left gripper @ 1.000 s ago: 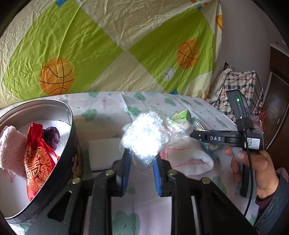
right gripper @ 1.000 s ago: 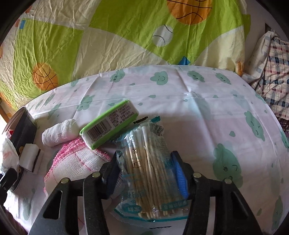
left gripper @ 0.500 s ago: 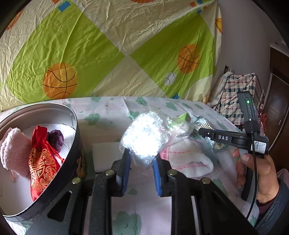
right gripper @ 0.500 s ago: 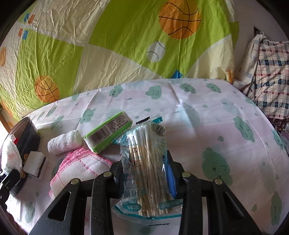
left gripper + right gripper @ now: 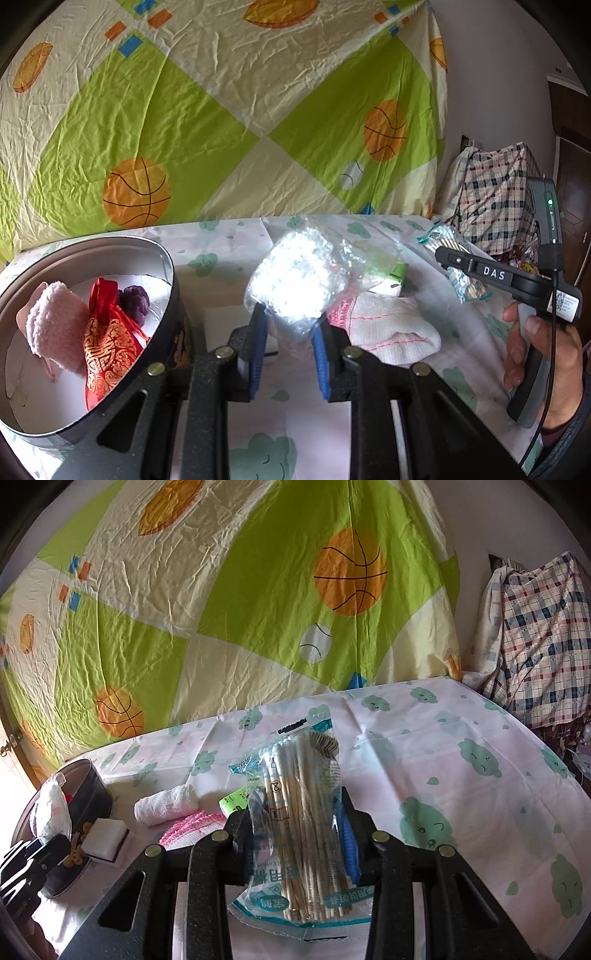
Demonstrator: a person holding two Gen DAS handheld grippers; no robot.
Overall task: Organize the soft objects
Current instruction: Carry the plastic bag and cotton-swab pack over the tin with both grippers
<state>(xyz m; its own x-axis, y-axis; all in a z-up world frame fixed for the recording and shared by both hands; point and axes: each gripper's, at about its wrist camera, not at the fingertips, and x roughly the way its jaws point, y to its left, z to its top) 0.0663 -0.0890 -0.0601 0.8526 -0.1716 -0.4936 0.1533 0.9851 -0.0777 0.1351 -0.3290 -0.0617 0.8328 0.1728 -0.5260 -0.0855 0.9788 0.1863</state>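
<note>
Your left gripper (image 5: pixel 288 332) is clamped on a crinkly clear plastic bag of white stuff (image 5: pixel 295 280), which fills the centre of the left wrist view, the blue pads pressing on its lower end. At the left of that frame sits the round tin (image 5: pixel 168 273), and in it lie a pink fluffy cloth (image 5: pixel 55 325), a red embroidered pouch (image 5: pixel 107 339) and a purple knitted piece (image 5: pixel 135 299), all touching one another. Just right of the bag a white cloth with pink stitching (image 5: pixel 384 328) lies on the cloud-print sheet (image 5: pixel 221 258).

Your right gripper (image 5: pixel 299 830) has just closed and now squeezes the pack of cotton swabs (image 5: pixel 299 812), which stands upright between the jaws in the centre of the right wrist view, lifted off the sheet. Lower left of that frame you see a rolled white bandage (image 5: pixel 166 805), a green box (image 5: pixel 232 799) partly hidden behind the gripper, and a white sponge block (image 5: pixel 105 836) touching the tin's wall.
</note>
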